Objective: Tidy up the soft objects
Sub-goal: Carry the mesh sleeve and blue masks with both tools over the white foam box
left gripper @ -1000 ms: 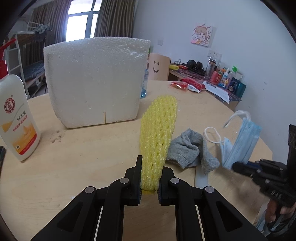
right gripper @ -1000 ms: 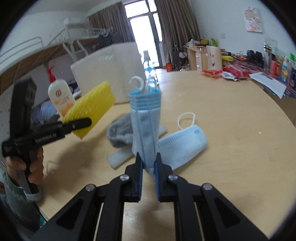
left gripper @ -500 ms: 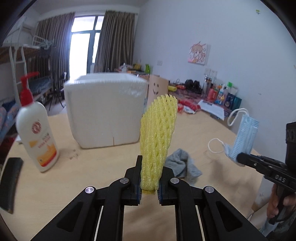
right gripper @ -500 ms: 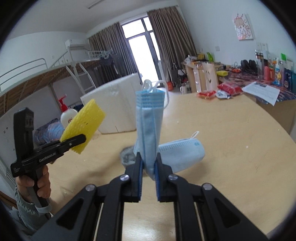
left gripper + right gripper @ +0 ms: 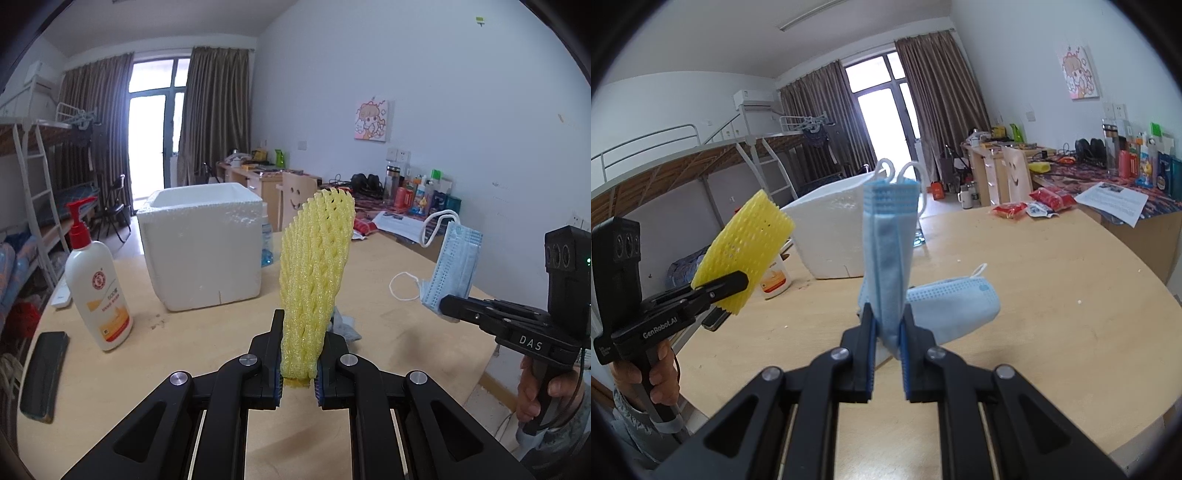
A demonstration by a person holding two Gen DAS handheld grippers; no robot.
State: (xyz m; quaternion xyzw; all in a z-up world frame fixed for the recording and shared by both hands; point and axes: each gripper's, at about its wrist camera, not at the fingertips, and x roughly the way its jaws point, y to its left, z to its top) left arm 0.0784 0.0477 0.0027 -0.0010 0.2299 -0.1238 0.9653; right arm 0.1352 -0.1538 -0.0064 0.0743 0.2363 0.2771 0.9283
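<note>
Grippers are both raised above the tabletop (image 5: 184, 354): left gripper (image 5: 298, 363) clamps a yellow foam net (image 5: 314, 273) upright, right gripper (image 5: 886, 332) pinches a folded blue mask (image 5: 888, 254). Second mask (image 5: 956, 306) and grey sock (image 5: 343, 325) lie on the tabletop near the foam box (image 5: 203, 251).

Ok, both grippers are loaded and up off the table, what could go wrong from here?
The blue mask is pinched only at its bottom edge by the right gripper, so it may slip out. The yellow foam net in the left gripper stands tall and floppy, and could catch the rim of the foam box.
</note>
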